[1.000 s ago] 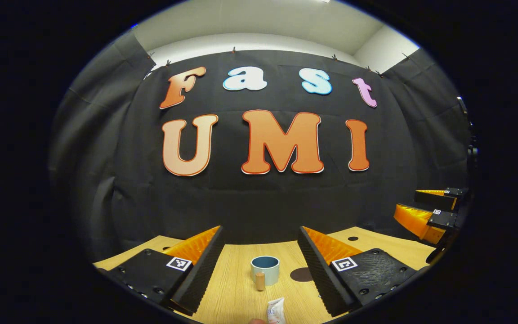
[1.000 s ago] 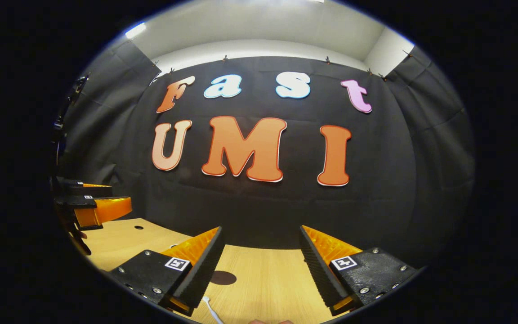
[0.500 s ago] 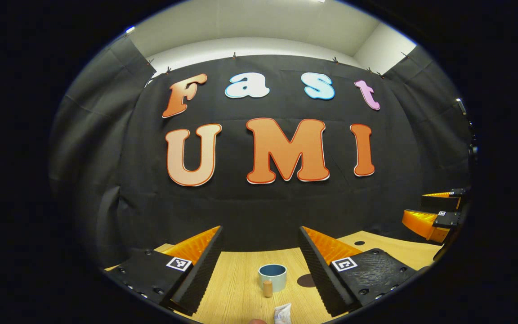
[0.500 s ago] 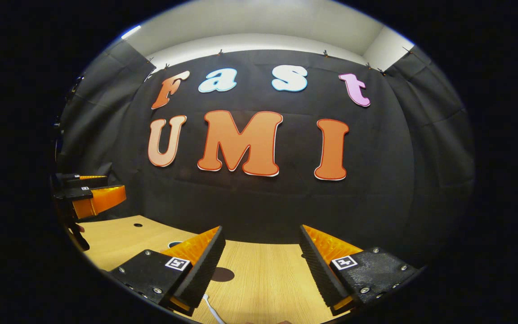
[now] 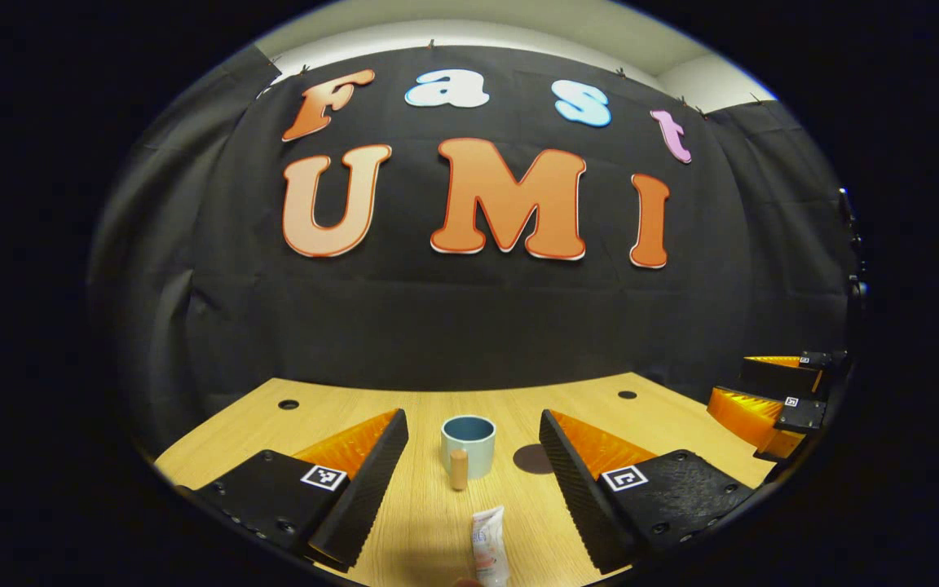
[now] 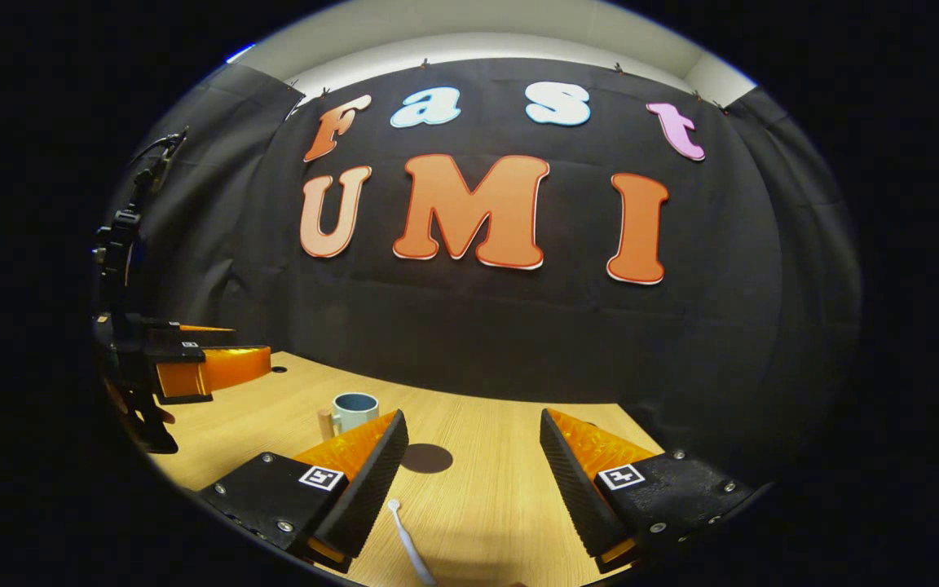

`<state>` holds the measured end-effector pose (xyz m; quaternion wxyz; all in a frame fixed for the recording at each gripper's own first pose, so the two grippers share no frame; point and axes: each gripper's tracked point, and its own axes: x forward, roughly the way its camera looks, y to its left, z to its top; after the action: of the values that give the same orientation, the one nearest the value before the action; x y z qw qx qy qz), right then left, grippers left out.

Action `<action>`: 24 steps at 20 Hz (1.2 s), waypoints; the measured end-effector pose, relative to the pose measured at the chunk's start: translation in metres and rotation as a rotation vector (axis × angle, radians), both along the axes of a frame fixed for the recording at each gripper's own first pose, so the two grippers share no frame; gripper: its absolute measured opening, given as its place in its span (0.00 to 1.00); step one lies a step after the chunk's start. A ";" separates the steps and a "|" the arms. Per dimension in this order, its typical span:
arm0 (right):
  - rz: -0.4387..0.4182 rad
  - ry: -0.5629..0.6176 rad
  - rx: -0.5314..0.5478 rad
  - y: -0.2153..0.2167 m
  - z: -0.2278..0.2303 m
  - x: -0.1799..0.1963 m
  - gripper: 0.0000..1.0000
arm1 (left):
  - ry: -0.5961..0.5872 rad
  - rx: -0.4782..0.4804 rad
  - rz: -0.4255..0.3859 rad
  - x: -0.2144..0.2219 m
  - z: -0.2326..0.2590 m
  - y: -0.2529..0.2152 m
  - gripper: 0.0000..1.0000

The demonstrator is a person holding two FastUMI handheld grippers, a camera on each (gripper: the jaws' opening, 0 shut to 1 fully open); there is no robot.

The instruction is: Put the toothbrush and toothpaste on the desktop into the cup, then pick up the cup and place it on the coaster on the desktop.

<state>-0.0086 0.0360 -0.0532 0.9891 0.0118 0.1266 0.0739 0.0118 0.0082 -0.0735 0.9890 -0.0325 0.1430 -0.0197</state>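
A pale blue cup (image 5: 469, 445) with a wooden handle stands upright on the wooden desktop (image 5: 429, 522). A white toothpaste tube (image 5: 489, 555) lies in front of it, near the bottom edge. My left gripper (image 5: 474, 444) is open above the desk, with the cup seen between its fingers farther off. A dark round coaster (image 5: 532, 458) lies just right of the cup. In the right gripper view the cup (image 6: 350, 411) sits behind the left finger, the coaster (image 6: 426, 458) lies between the fingers, and a white toothbrush (image 6: 408, 549) lies near the bottom. My right gripper (image 6: 474, 444) is open and empty.
The black cloth wall rises at the desk's far edge. Small round holes (image 5: 288, 404) mark the desktop near the back. The right gripper (image 5: 771, 395) shows at the far right in the left gripper view; the left gripper (image 6: 192, 371) shows at the far left in the right gripper view.
Both views have tilted down, so more of the desktop shows. The cup, coaster and toothpaste sit higher in the left gripper view. The cup has come into the right gripper view.
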 end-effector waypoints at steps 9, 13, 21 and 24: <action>0.142 0.228 -0.002 0.033 -0.053 -0.002 0.98 | 0.259 0.029 -0.088 -0.005 -0.065 -0.013 0.98; 0.166 0.393 0.032 0.039 -0.089 -0.008 0.94 | 0.343 0.045 -0.105 -0.002 -0.095 -0.013 0.98; 0.231 0.616 0.007 0.058 -0.145 -0.016 0.88 | 0.590 0.068 -0.079 0.003 -0.110 -0.013 0.98; 0.237 0.694 0.023 0.063 -0.160 -0.019 0.83 | 0.687 0.053 -0.102 -0.001 -0.114 -0.012 0.98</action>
<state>-0.0276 0.0989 -0.2135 0.8716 0.0323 0.4544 0.1811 0.0104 -0.0036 -0.1878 0.8814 -0.0045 0.4694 -0.0533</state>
